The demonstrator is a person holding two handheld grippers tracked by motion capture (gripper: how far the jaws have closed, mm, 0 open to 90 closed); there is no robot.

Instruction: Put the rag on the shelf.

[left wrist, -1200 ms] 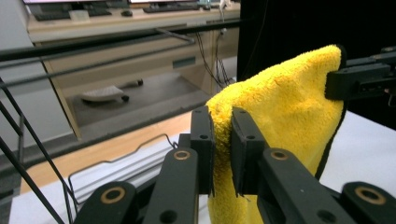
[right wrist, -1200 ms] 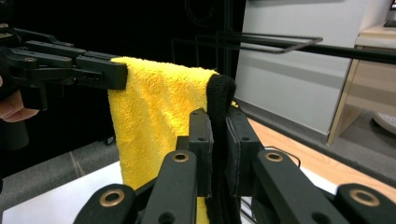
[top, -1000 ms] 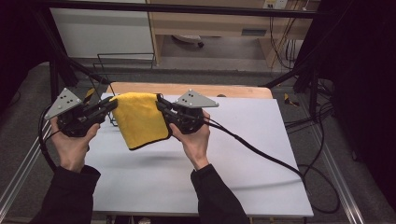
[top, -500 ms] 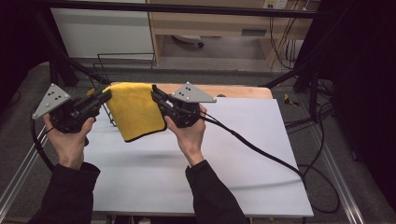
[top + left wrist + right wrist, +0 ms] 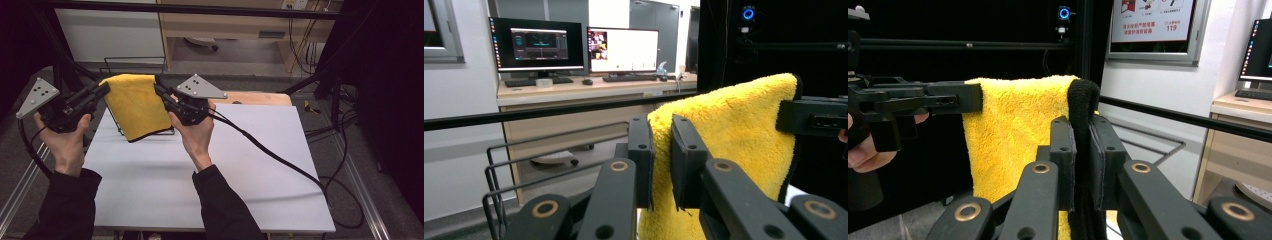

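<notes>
A yellow towel (image 5: 137, 106) with a black trim hangs in the air between my two grippers, above the far left of the white table (image 5: 210, 180). My left gripper (image 5: 104, 90) is shut on the towel's upper left corner, and its own view shows the yellow towel (image 5: 734, 135) pinched between the jaws of the left gripper (image 5: 662, 150). My right gripper (image 5: 159, 91) is shut on the upper right corner. In its view the right gripper (image 5: 1082, 145) clamps the black trim, with the towel (image 5: 1013, 135) hanging to the left.
A black wire rack (image 5: 135, 67) stands behind and under the towel at the table's far left. A wooden board (image 5: 260, 97) lies at the table's far edge. The right gripper's cable (image 5: 280, 160) trails across the table to the right. Desks and monitors (image 5: 574, 45) stand beyond.
Both hands have lifted the towel up and moved it to the left and away. The towel now hangs over the wire rack, clear of the table.
</notes>
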